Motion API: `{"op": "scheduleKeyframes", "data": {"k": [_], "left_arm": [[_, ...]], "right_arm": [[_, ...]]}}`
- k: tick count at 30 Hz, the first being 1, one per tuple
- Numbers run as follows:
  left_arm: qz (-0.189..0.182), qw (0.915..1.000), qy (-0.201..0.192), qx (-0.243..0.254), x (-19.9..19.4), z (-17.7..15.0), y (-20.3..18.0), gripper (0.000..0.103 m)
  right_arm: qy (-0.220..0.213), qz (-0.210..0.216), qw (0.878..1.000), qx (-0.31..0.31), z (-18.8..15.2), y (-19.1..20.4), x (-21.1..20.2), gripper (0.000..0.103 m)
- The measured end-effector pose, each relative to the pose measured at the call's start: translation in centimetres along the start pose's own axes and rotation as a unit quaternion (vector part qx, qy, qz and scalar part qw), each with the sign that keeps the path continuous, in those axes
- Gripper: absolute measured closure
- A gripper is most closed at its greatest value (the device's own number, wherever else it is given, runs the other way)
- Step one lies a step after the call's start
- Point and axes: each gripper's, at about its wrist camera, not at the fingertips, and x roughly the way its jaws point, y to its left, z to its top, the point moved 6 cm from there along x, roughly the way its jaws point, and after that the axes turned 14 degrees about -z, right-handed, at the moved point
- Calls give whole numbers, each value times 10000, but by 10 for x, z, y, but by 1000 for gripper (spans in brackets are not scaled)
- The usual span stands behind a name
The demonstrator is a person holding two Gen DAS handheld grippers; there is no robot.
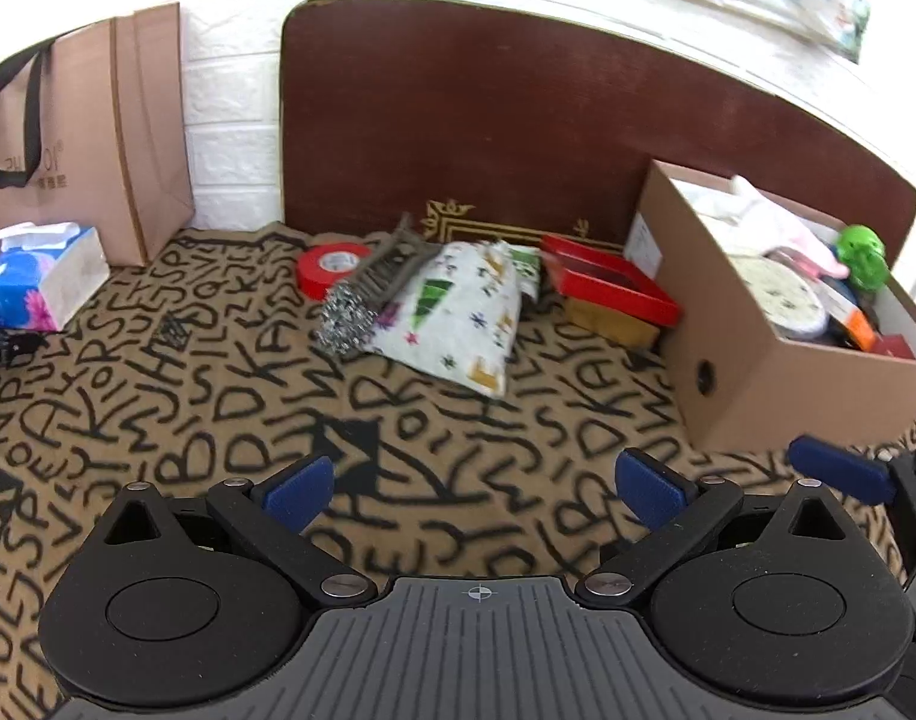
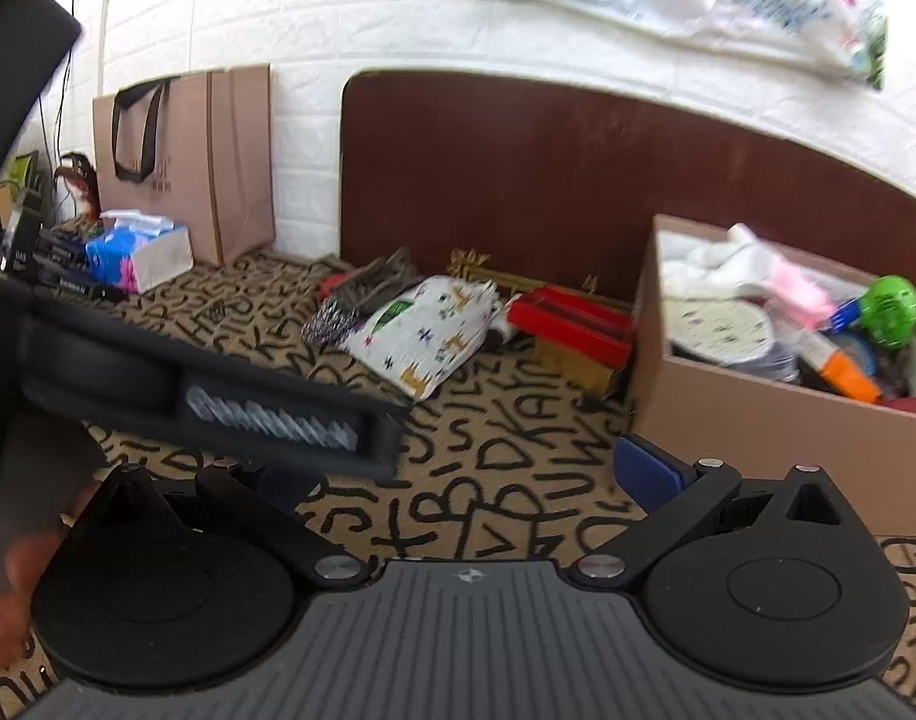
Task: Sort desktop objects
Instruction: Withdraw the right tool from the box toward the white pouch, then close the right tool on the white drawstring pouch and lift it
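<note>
Left gripper (image 1: 479,483) fingers wide over the lettered cloth (image 1: 218,414), right gripper (image 2: 470,480) apparently wide too, both empty.

Pouch (image 1: 458,312) lies between tape roll (image 1: 329,267) and box (image 1: 776,360).

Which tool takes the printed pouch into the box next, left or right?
Left, probably. The left tool is open, with the printed pouch straight ahead, unobstructed. The right tool has the left device crossing its view, though the box sits nearer it.
</note>
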Motion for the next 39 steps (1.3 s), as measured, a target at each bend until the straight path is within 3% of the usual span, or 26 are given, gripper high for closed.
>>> {"op": "scheduleKeyframes", "data": {"k": [13, 22, 28, 30, 33, 37, 39], "left_arm": [[-394, 9988, 238, 190, 85, 43, 37, 10], [-520, 9969, 585, -13, 139, 56, 57, 17], [-607, 9958, 650, -193, 147, 61, 69, 22], [-565, 9960, 678, -118, 145, 60, 69, 37], [-640, 9953, 686, -238, 139, 59, 70, 53], [-614, 9955, 658, -307, 130, 57, 67, 69], [-657, 9950, 667, -344, 124, 52, 63, 82]], "right_arm": [[163, 412, 9988, 232, 5, 16, 86, 3], [349, 723, 9966, 210, 12, 29, 140, 17], [376, 882, 9953, 147, 15, 43, 160, 31], [454, 937, 9945, 125, 14, 47, 165, 55], [486, 977, 9939, 134, 12, 48, 163, 77], [485, 977, 9940, 92, 9, 44, 152, 88], [488, 1013, 9936, 61, 7, 41, 144, 92]]}}
